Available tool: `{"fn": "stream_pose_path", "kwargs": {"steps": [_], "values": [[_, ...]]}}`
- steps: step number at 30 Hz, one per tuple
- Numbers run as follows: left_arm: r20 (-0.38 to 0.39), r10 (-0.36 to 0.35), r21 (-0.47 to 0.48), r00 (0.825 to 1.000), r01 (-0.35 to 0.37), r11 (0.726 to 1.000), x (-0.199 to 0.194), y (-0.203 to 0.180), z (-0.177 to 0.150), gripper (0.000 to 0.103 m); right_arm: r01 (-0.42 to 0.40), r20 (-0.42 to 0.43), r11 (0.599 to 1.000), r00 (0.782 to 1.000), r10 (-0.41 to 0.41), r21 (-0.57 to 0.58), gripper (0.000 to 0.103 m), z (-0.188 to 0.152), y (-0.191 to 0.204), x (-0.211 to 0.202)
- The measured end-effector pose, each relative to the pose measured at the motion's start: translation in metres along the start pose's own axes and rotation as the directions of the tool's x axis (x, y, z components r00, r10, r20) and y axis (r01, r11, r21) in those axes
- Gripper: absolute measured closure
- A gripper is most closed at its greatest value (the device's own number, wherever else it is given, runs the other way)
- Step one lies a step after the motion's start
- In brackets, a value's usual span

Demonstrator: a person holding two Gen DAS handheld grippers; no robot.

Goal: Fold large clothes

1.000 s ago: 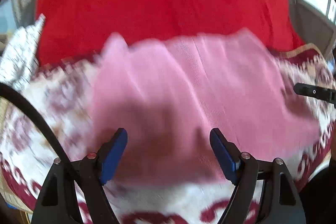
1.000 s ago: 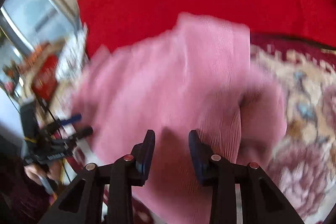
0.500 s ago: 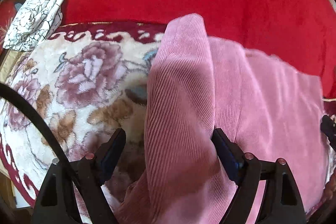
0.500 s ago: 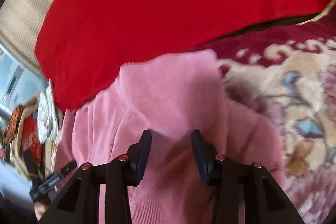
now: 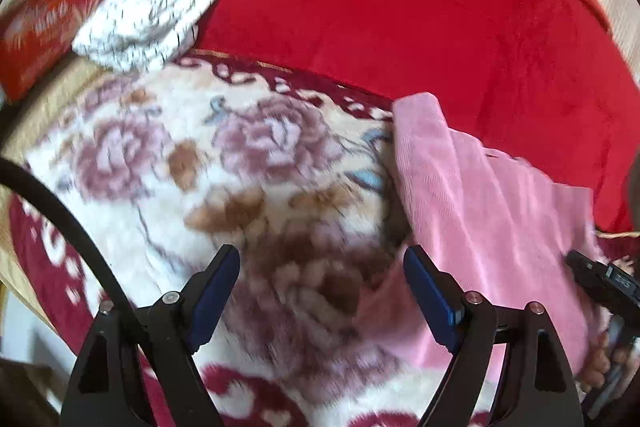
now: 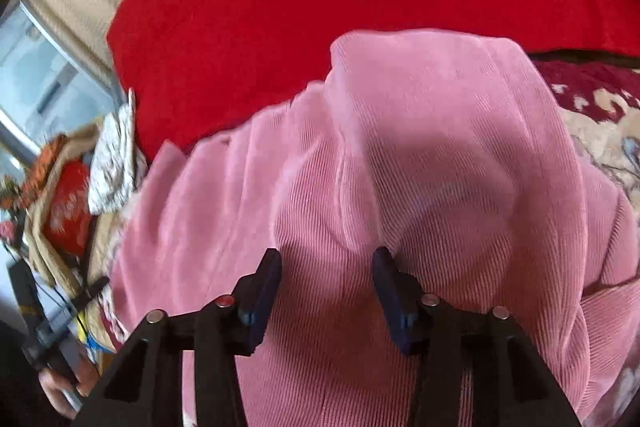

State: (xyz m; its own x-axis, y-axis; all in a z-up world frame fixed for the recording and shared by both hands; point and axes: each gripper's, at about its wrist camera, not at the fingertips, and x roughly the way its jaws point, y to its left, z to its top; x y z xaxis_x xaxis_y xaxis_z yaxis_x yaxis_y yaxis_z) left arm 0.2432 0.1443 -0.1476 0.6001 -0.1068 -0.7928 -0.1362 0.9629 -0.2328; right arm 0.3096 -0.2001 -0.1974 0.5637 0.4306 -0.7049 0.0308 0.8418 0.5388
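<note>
The pink corduroy garment (image 6: 420,179) lay bunched on the floral blanket (image 5: 224,187), its far edge resting against the big red cushion (image 5: 400,7) that stood behind the blanket. In the left wrist view the garment sat to the right of the blanket's rose pattern, one folded ridge reaching up to the cushion's lower edge.

The left gripper (image 5: 320,287) hung over the bare blanket just beside the garment, its jaws spread wide with nothing between them; the right blue pad sat close to the garment's near edge, though whether it touched the cloth could not be told.

The right gripper (image 6: 326,287) was over the middle of the garment, its jaws parted and not closed on the cloth, with a raised crease of corduroy running up from the gap between the pads. Its shadow fell on the fabric just ahead.

A white patterned cloth (image 5: 152,15) lay against the cushion's left corner, at the blanket's far edge. An orange-red bag (image 5: 44,23) sat beyond it, further left of the cushion.
</note>
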Motion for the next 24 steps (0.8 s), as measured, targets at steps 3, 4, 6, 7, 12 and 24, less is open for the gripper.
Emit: {"fn": "stream_pose_path", "kwargs": {"steps": [3, 4, 6, 7, 12, 24], "values": [[0.010, -0.083, -0.017, 0.997, 0.083, 0.996, -0.012, -0.003, -0.017, 0.018, -0.033, 0.045, 0.999, 0.998, 0.034, -0.022, 0.050, -0.006, 0.009, -0.003], [0.014, -0.111, -0.029, 0.994, 0.111, 0.993, -0.014, -0.004, -0.021, 0.018, -0.074, 0.050, 0.997, 0.996, 0.075, -0.031, 0.051, -0.010, 0.014, -0.002], [0.005, -0.187, -0.071, 0.982, 0.186, 0.980, -0.016, -0.005, -0.031, 0.017, -0.157, 0.049, 0.986, 0.986, 0.159, -0.052, 0.051, -0.022, 0.026, -0.011], [-0.004, -0.226, -0.107, 0.974, 0.224, 0.969, -0.013, -0.005, -0.034, 0.016, -0.182, 0.050, 0.981, 0.981, 0.186, -0.068, 0.051, -0.026, 0.031, -0.013], [-0.027, -0.287, -0.253, 0.958, 0.271, 0.929, 0.001, -0.009, -0.045, 0.016, -0.282, 0.023, 0.953, 0.958, 0.286, -0.114, 0.051, -0.040, 0.057, -0.009], [0.005, -0.240, -0.218, 0.971, 0.235, 0.947, 0.026, -0.030, -0.031, 0.046, -0.154, -0.131, 0.987, 0.980, 0.148, -0.036, 0.102, -0.050, 0.033, 0.043]]}}
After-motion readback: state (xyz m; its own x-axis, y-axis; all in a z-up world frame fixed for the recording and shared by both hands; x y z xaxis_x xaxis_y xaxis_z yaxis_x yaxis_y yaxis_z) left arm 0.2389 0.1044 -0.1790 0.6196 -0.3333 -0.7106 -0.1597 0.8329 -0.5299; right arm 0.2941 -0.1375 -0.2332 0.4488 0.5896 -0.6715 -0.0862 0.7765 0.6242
